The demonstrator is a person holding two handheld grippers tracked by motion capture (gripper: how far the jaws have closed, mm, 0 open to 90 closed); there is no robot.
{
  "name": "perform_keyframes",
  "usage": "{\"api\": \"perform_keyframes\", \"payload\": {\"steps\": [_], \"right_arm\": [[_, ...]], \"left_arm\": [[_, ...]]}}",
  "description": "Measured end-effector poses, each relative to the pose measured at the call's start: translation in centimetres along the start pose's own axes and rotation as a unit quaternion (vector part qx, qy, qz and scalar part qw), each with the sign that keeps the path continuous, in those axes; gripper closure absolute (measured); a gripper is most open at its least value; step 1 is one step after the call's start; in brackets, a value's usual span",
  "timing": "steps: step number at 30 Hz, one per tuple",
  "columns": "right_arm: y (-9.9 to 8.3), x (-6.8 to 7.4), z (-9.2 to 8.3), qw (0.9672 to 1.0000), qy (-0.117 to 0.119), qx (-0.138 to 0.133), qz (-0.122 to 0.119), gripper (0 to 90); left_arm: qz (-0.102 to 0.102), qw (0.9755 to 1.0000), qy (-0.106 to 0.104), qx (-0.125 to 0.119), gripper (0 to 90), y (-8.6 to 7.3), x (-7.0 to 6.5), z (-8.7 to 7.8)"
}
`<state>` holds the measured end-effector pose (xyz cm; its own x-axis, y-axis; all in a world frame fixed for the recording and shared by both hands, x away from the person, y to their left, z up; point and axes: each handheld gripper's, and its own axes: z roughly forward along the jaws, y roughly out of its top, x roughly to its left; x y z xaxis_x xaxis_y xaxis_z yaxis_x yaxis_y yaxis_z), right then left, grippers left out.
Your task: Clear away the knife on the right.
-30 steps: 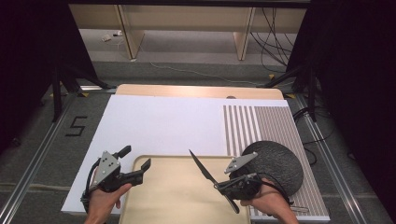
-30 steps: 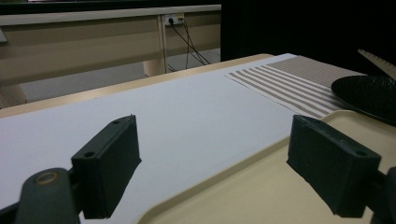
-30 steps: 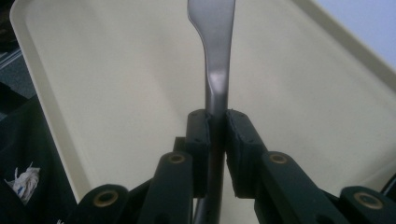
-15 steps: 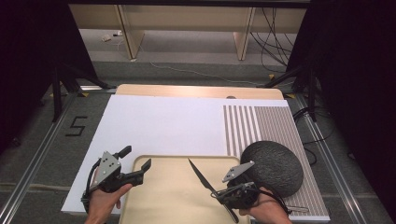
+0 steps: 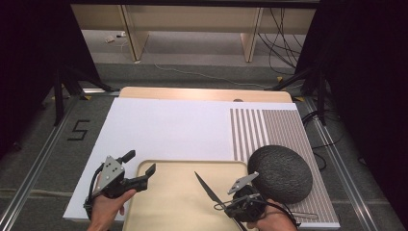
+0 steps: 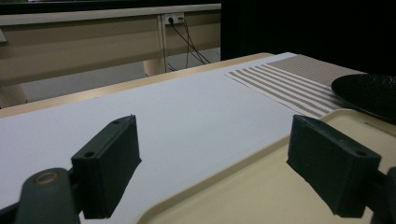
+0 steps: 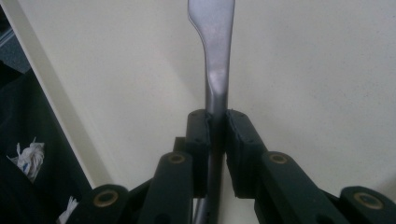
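**Knife Held Over the Tray**

While the right claw (image 5: 226, 204) gripped a knife (image 5: 206, 187) by its handle, its jaws were closed tight on the metal, as the right gripper view showed, with the blade (image 7: 212, 28) reaching out above the pale surface of the tray (image 5: 173, 211). That tray lay at the near edge of the table, on a white sheet (image 5: 168, 127). The knife slanted over the tray's right half, tip pointing toward the far left. A dark round plate (image 5: 284, 173) sat near the table's near right corner, on a striped mat (image 5: 274, 127). The left claw (image 5: 139, 166) hung at the tray's far left corner, jaws spread wide and holding nothing.
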<state>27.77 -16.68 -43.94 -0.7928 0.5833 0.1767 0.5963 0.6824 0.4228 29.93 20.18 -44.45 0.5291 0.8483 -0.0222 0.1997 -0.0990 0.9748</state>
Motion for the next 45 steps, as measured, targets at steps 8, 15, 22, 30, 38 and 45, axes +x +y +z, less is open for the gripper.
{"api": "perform_keyframes", "payload": {"steps": [8, 15, 22, 30, 38, 45], "right_arm": [[-0.2, 0.0, 0.9, 0.9998, 0.002, 0.021, 0.004, 80.4], [-0.4, -0.1, 1.9, 0.9989, -0.008, 0.045, 0.004, 80.2], [-0.4, -0.2, 1.9, 0.9989, -0.011, 0.045, 0.005, 80.0], [-0.3, -0.2, 1.8, 0.9991, -0.019, 0.037, 0.009, 64.2], [0.3, 0.4, 0.9, 0.999, -0.015, -0.041, -0.013, 54.1], [0.5, 1.5, 2.0, 0.9984, -0.026, -0.036, -0.034, 74.6]], "left_arm": [[-0.001, 1.0, 0.0, -0.001, 16.6, 0.0, 0.0, 0.0], [0.001, 1.0, -0.002, 0.001, 16.6, 0.0, -0.1, 0.1], [0.002, 1.0, -0.004, 0.0, 16.6, -0.1, -0.1, 0.1], [0.001, 1.0, -0.001, 0.001, 16.6, 0.0, -0.1, 0.1], [0.002, 1.0, -0.003, 0.003, 16.6, 0.0, -0.1, 0.1], [0.004, 1.0, -0.002, 0.003, 16.7, -0.1, -0.1, 0.1]]}}
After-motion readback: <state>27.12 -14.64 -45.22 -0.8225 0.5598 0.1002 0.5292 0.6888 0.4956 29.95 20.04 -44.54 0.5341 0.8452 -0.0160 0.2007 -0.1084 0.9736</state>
